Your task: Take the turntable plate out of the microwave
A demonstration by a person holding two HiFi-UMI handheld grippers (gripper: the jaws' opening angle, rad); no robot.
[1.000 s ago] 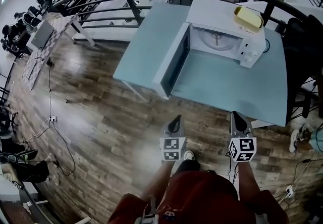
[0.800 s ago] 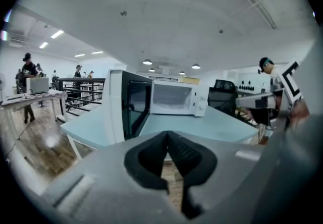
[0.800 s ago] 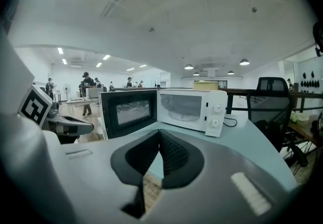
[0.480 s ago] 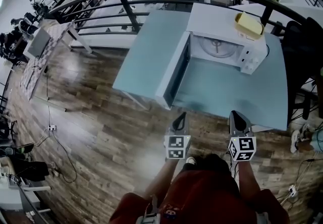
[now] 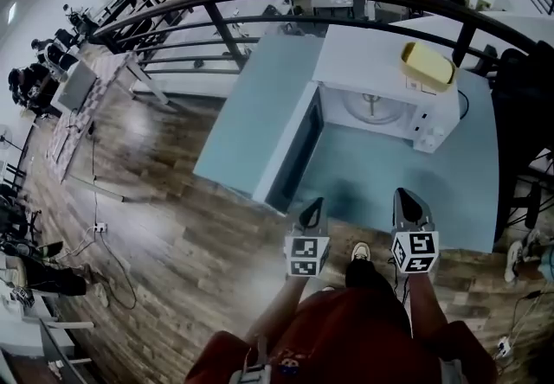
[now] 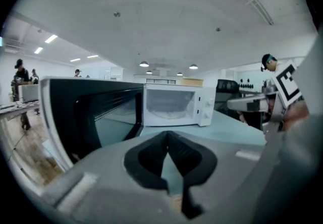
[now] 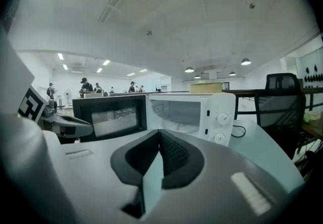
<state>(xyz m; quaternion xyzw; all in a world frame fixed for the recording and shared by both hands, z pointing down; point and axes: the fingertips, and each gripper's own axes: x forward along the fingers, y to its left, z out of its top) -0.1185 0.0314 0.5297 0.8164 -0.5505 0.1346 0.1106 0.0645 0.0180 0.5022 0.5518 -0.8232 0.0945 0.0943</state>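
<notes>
- turntable plate (image 5: 374, 108) lies flat on the cavity floor inside the microwave (image 5: 381, 62), untouched. Main risk: it looks like glass, so a pinch on the thin rim could slip, or tip it against the cavity wall on the way out.
- Look: round, pale, see-through disc with a dark three-armed mark at its centre. It fills most of the cavity floor, so there is little room to get a jaw under the edge.
- door (image 5: 290, 153) hangs wide open at the microwave's left — a left-side approach could clip it.
- yellow container (image 5: 427, 65) sits on top of the microwave, right end. A hard bump to the casing could shift it.
- left gripper (image 5: 312, 212) is in front of the microwave, off the near edge of the table (image 5: 450, 175). Jaws are pressed together with nothing between them.
- right gripper (image 5: 407, 201) is beside it, also closed and empty — both must open before any grab.
</notes>
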